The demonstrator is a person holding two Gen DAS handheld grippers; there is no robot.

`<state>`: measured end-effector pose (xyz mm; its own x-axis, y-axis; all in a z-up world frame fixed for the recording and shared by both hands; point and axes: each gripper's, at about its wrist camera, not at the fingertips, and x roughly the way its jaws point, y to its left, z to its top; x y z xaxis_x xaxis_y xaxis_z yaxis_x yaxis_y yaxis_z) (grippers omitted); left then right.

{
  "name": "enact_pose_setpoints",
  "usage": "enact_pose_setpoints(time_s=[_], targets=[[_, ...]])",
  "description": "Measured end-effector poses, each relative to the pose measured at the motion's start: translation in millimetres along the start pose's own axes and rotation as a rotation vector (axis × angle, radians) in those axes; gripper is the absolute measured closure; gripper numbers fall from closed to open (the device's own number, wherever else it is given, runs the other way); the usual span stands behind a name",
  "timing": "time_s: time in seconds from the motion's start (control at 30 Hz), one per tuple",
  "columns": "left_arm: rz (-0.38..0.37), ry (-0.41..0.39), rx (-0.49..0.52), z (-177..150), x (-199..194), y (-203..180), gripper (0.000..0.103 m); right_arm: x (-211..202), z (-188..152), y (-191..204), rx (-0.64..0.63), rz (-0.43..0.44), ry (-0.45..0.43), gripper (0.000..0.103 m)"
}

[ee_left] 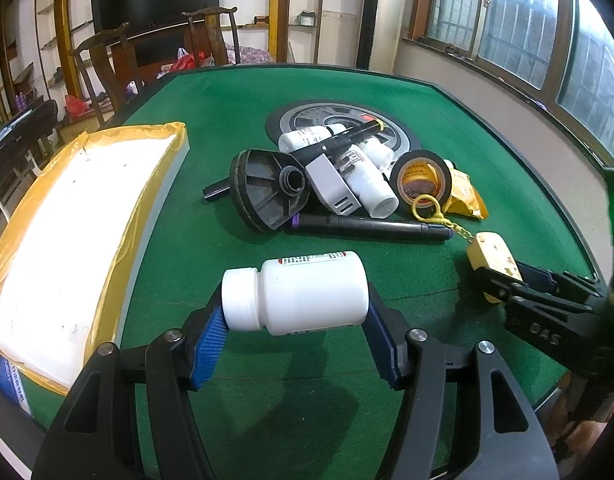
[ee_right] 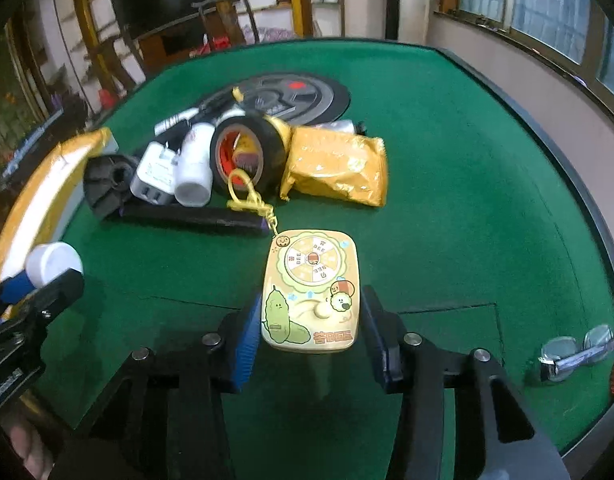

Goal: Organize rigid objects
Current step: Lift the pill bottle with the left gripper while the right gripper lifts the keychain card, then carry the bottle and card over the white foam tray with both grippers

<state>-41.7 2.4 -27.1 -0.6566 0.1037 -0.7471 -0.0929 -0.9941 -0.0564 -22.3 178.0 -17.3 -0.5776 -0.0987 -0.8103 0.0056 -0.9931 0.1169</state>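
Observation:
My left gripper (ee_left: 295, 312) is shut on a white pill bottle (ee_left: 303, 292), held sideways above the green table (ee_left: 227, 108), cap to the left. Its cap shows in the right wrist view (ee_right: 53, 262). My right gripper (ee_right: 309, 320) is shut on a yellow cartoon keychain toy (ee_right: 311, 296) with a yellow chain and clasp (ee_right: 247, 196); it shows at the right of the left wrist view (ee_left: 493, 260). A pile lies ahead: black funnel-like part (ee_left: 263, 192), grey adapter (ee_left: 331, 184), white bottles (ee_left: 367, 176), black tape roll (ee_left: 421, 178), black markers (ee_left: 371, 226).
A white foam box wrapped in yellow tape (ee_left: 67, 232) stands at the left. A yellow packet (ee_right: 339, 164) lies right of the tape roll. A round grey-black disc (ee_left: 343, 120) lies behind the pile. Wooden chairs (ee_left: 103, 64) stand beyond the table; windows are on the right.

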Motion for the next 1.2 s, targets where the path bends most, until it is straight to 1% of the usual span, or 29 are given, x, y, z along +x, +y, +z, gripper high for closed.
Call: enact_pose_setpoints(time_s=[0.1, 0.27, 0.5, 0.57, 0.73, 1.2], targets=[[0.005, -0.001, 0.002, 0, 0, 1, 0.041, -8, -6, -4, 0.030, 0.066, 0.003, 0.061], [0.019, -0.014, 0.003, -1, -3, 0, 0.041, -25, -7, -6, 0.044, 0.101, -0.030, 0.061], [0.066, -0.053, 0.019, -1, -9, -2, 0.041, -39, -1, 5, 0.050, 0.126, -0.085, 0.061], [0.072, -0.063, 0.021, -1, -11, -1, 0.041, -43, 1, 7, 0.047, 0.148, -0.104, 0.061], [0.083, -0.080, 0.017, 1, -16, 1, 0.041, -53, 1, 16, 0.025, 0.164, -0.136, 0.061], [0.124, -0.149, -0.013, 5, -37, 19, 0.041, -61, 10, 52, -0.036, 0.192, -0.153, 0.061]])
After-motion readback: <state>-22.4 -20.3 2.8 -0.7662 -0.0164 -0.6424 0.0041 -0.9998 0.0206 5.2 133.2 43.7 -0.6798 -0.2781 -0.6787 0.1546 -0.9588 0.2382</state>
